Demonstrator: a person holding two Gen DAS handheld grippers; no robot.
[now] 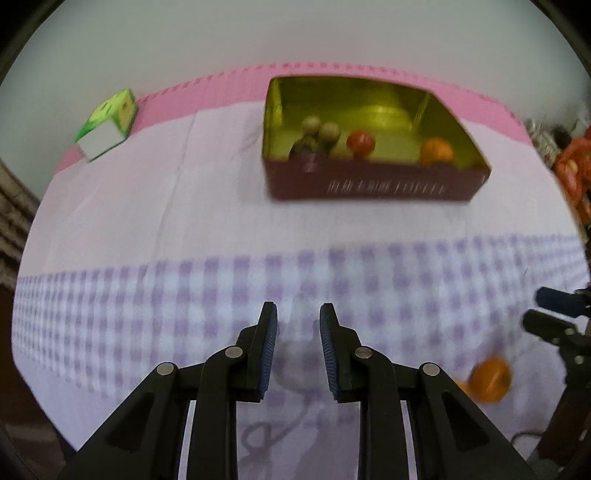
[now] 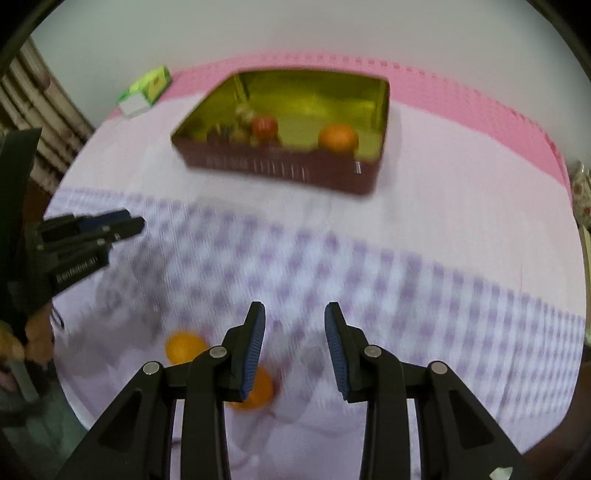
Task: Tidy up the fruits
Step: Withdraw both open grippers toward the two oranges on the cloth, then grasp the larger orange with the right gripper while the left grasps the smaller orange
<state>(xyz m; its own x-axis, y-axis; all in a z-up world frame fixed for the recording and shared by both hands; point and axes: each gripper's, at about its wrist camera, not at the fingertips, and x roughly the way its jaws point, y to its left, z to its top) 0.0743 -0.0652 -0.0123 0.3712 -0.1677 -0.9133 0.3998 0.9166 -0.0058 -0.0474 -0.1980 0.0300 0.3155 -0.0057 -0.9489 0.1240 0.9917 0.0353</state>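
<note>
Plain pale wall (image 1: 295, 33) behind table, no marks. Table spread with cloth (image 1: 147, 206): pale lilac in middle, purple-and-white checks (image 1: 221, 280) nearer, pink band (image 1: 221, 79) along far edge by wall. Creases in lilac part. Soft even light, faint shadows on cloth. Ridged beige thing (image 2: 44, 107) at left side, maybe radiator, too blurred to tell. Flowery thing (image 2: 581, 199) at far right edge, blurred. Red-orange clutter (image 1: 574, 170) off right end of table.
</note>
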